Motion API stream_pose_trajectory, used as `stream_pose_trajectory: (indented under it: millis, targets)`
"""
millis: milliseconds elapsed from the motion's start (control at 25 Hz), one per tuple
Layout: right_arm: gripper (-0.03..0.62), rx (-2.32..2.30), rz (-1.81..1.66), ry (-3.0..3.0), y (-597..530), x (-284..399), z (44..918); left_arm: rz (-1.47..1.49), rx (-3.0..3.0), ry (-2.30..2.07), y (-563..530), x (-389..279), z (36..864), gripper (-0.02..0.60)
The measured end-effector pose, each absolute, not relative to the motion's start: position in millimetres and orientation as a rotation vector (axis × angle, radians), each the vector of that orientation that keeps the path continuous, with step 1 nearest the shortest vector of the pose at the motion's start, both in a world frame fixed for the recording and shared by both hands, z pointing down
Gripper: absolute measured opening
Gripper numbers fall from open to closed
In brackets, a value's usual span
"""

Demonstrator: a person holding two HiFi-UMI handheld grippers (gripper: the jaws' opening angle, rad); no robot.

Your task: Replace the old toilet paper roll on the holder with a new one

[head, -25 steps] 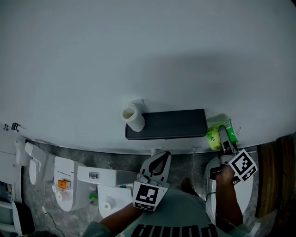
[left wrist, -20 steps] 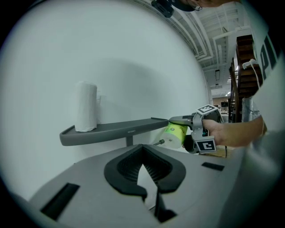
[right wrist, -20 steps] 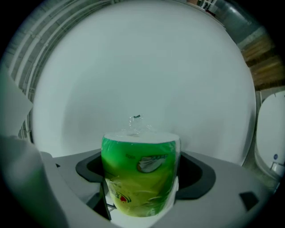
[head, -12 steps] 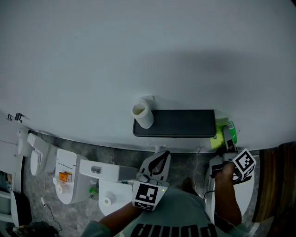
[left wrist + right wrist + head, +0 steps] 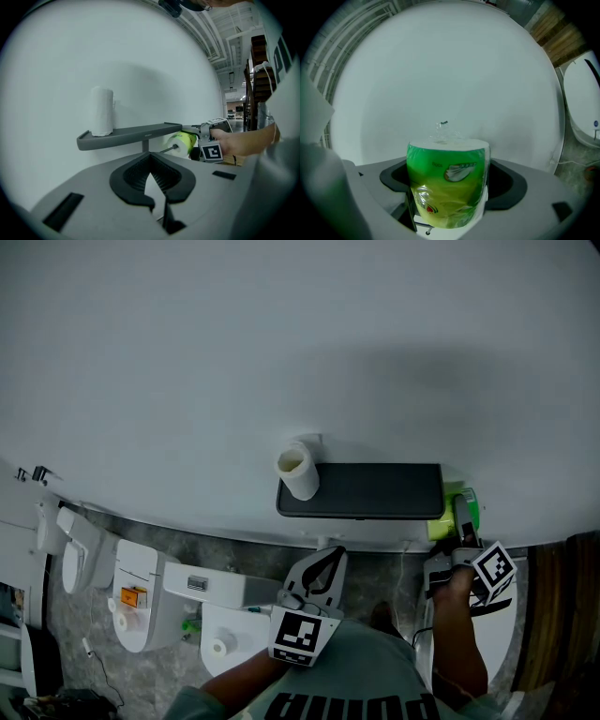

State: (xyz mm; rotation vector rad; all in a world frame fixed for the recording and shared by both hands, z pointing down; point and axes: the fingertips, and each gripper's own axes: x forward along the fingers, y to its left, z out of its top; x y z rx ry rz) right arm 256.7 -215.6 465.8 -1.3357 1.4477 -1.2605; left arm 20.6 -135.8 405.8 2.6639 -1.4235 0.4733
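A dark wall shelf (image 5: 361, 490) carries the old white roll (image 5: 298, 471), upright on its left end. In the left gripper view that roll (image 5: 102, 111) stands on the shelf (image 5: 131, 133), and a metal holder rod (image 5: 165, 150) runs below it. My right gripper (image 5: 461, 519) is shut on a new roll in green wrap (image 5: 454, 513) at the shelf's right end. The green roll's (image 5: 183, 143) core sits at the rod's tip. It fills the right gripper view (image 5: 447, 180). My left gripper (image 5: 326, 561) hangs below the shelf, shut and holding nothing.
White toilets (image 5: 141, 606) stand on the grey floor at the lower left, and another toilet (image 5: 469, 638) sits under my right arm. A wooden panel (image 5: 553, 601) borders the right side. The wall above the shelf is plain.
My right gripper has carried the green roll left, closer to the shelf's right end. The head view has shifted slightly. The left gripper has stayed where it was.
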Motion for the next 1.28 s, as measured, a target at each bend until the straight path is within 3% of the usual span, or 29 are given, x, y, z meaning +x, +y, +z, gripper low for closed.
stream_pose_trajectory:
  millis: [400, 1280]
  targets:
    - [0.459, -1.292, -1.274, 1.415, -219.5, 247.0, 466.1, 0.478, 2.661, -1.435, -136.8, 13.5, 402.5, 0.005]
    - [0.459, -1.203, -1.353, 1.416, -224.7, 159.7, 477.2, 0.454, 2.619, -1.482, -136.4, -31.4, 406.9, 0.005]
